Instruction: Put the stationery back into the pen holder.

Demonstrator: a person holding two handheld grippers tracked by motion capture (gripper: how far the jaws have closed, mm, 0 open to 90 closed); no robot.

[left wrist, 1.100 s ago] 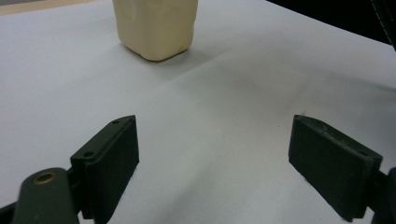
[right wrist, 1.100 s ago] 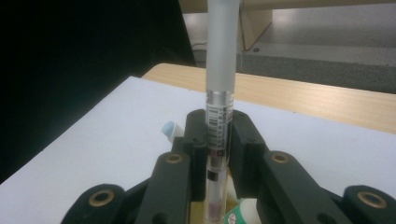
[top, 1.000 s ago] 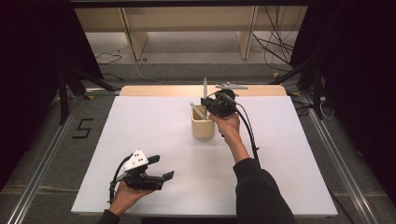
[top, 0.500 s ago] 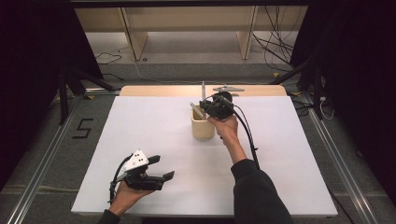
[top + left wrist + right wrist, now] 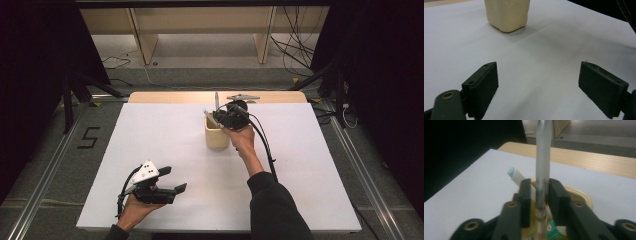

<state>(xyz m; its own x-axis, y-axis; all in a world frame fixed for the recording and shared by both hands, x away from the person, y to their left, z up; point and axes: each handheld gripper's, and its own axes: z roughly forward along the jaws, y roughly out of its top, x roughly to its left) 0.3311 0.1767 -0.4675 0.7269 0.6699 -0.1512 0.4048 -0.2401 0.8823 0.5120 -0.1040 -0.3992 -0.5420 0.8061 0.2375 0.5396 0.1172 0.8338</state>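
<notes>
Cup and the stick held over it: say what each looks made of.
The cup looks like matte cream plastic or ceramic: dull, slightly uneven walls without glare; I cannot tell which. The stick in the right tongs looks like smooth grey metal or plastic, with a soft sheen along its length.

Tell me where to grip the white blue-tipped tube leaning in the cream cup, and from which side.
Grip the white tube on its bare upper stretch just below the blue tip, coming from above along its slant. That end leans out past the cup rim, clear of the clear rod the right gripper holds.
</notes>
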